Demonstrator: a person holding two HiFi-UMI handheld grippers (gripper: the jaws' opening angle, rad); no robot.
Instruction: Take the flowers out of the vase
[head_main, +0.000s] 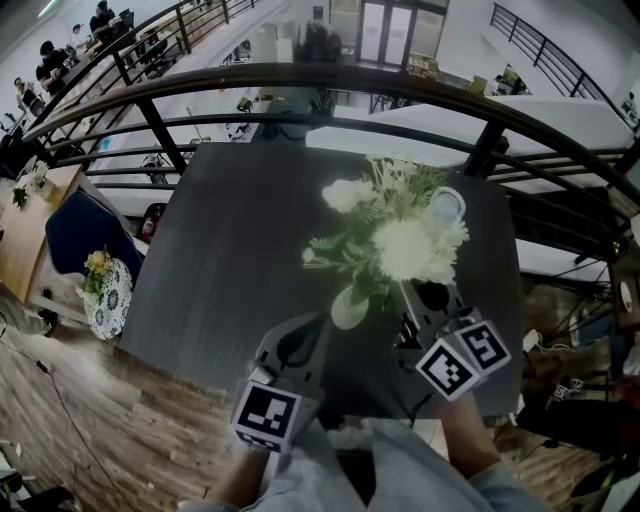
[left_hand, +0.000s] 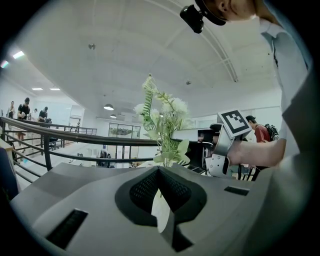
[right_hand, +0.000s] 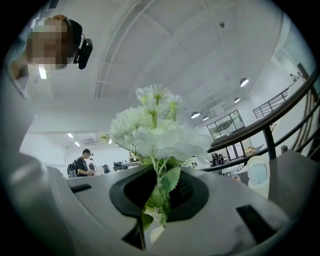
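A bunch of white flowers (head_main: 405, 245) with green leaves stands in a small white vase (head_main: 349, 306) on the dark table (head_main: 235, 260). My left gripper (head_main: 322, 325) reaches the vase from the near left. In the left gripper view the white vase (left_hand: 161, 210) sits pinched between the jaws, with the flowers (left_hand: 162, 120) rising above it. My right gripper (head_main: 408, 290) comes in from the near right, under the blooms. The right gripper view shows the jaws closed round the green stems (right_hand: 159, 192), just below the blooms (right_hand: 157, 132). There the vase's rim (right_hand: 156, 233) peeks out lower down.
A pale cup-like container (head_main: 445, 207) stands behind the flowers on the table, also in the right gripper view as the cup (right_hand: 257, 175). A dark curved railing (head_main: 330, 75) runs past the table's far edge. The table's near edge lies just below both grippers.
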